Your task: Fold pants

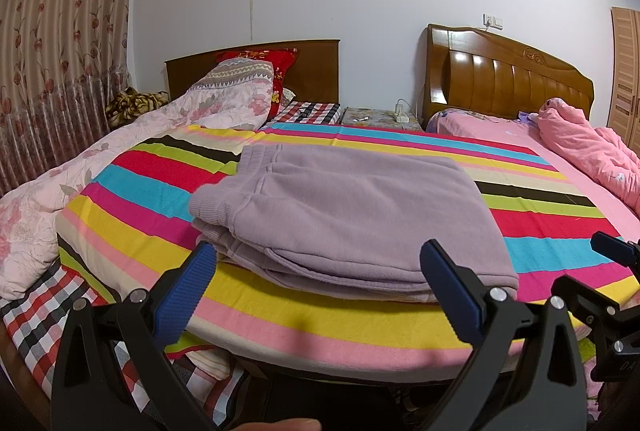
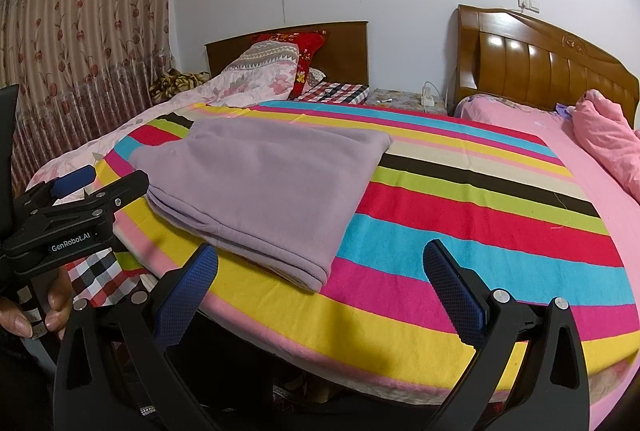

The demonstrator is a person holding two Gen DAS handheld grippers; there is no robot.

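Lying folded into a thick lilac stack, the pants (image 1: 344, 215) rest on the striped blanket (image 1: 520, 231) near the bed's front edge, toward its left side. Your left hand-held gripper (image 1: 320, 263) hovers just short of that stack, jaws spread wide and empty. Your right hand-held gripper (image 2: 320, 263) hangs equally wide and empty over the blanket's front edge, beside the stack's near corner.

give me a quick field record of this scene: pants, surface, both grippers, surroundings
pants: lilac fleece pants, folded into a layered rectangle, ribbed cuff at the left
surface: rainbow-striped blanket spread over the bed
left gripper: open, empty, fingers apart at the near edge of the pants
right gripper: open, empty, above the blanket, right of the pants
surroundings: pink floral quilt left, carved wooden headboard behind, pink duvet right
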